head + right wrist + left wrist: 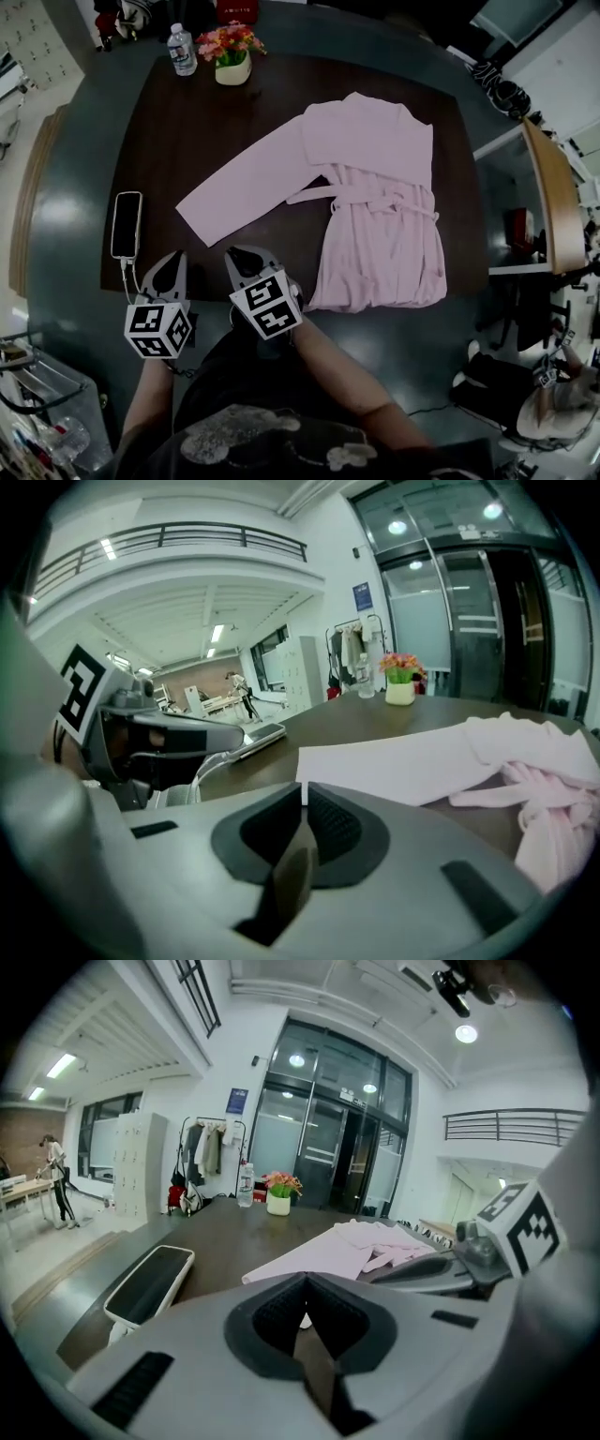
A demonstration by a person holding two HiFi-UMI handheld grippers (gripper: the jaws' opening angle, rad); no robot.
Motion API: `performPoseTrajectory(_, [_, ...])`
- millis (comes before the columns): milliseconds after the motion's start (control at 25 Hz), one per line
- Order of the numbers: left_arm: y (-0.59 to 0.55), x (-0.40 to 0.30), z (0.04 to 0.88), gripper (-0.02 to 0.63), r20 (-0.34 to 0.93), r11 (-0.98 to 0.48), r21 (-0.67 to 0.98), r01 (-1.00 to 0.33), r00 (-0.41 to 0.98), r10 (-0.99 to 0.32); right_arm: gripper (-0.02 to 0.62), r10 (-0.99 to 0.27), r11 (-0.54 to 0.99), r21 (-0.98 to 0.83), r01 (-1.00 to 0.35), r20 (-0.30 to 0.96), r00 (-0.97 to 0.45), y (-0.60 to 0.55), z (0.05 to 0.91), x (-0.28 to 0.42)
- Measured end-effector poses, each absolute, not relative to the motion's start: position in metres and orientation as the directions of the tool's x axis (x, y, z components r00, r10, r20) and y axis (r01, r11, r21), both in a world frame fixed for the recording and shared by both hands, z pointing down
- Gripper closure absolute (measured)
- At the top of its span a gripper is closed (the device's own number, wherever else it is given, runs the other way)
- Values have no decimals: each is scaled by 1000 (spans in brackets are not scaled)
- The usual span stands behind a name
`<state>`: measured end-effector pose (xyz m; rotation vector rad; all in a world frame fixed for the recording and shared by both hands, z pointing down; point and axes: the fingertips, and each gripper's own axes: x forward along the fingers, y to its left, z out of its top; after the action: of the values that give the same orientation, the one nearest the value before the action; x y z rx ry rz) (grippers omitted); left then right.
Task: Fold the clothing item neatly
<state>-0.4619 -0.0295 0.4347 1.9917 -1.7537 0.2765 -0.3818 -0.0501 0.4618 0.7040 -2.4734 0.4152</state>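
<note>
The dark brown wooden table [234, 141] fills the middle of the head view. The pale pink soft fabric robe [384, 187] lies flat at centre right, and its hem reaches the table's lower edge. A careless pull toward the bottom of the frame could drag it off.

Its one spread sleeve [244, 192] runs down toward lower left, and its cuff lies near both tools. The thin waist tie [375, 199] lies loose across the front and may trail out of a fold.

At lower centre, the left gripper [173, 270] and right gripper [246, 261] both have their jaws pressed together on nothing. Pushed into the cloth like this, they would probably only bunch it.

The black phone in a white case [127, 223] is at the left with its cable, just beside the left gripper. A sweep there could snag or knock it.
</note>
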Motion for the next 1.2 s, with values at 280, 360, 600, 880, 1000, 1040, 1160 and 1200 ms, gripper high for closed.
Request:
performPoseTrajectory(280, [-33,-504,449,597,455,-105,262,-959,219,-863,574,-328,843,-63,-534,727,-603,-61,524,-441])
performPoseTrajectory(360, [-33,-512,452,597,454,-103,273,-956,223,-862,531,-298,856,-48,-515,768,-567,-61,538,-447])
performPoseTrajectory(600, [-33,-522,457,597,455,-113,297,-948,245,-856,528,-330,866,40,-498,794,-510,-68,544,-450])
performPoseTrajectory(880, [-43,-520,460,598,444,-158,299,-941,284,-850,580,-238,849,-86,-521,819,-523,-75,538,-452])
performPoseTrajectory(1000, [-50,-519,454,597,429,-164,294,-942,283,-858,581,-249,853,-102,-512,782,-572,-84,515,-455])
performPoseTrajectory(1040, [-52,-518,453,597,426,-163,291,-943,281,-860,581,-256,851,-115,-512,762,-595,-88,503,-456])
performPoseTrajectory(1160, [-58,-508,449,597,422,-174,273,-946,280,-862,580,-273,852,-144,-503,697,-663,-106,465,-453])
performPoseTrajectory(1200, [-61,-502,447,597,422,-180,267,-947,283,-861,581,-280,855,-146,-498,678,-680,-114,451,-449])
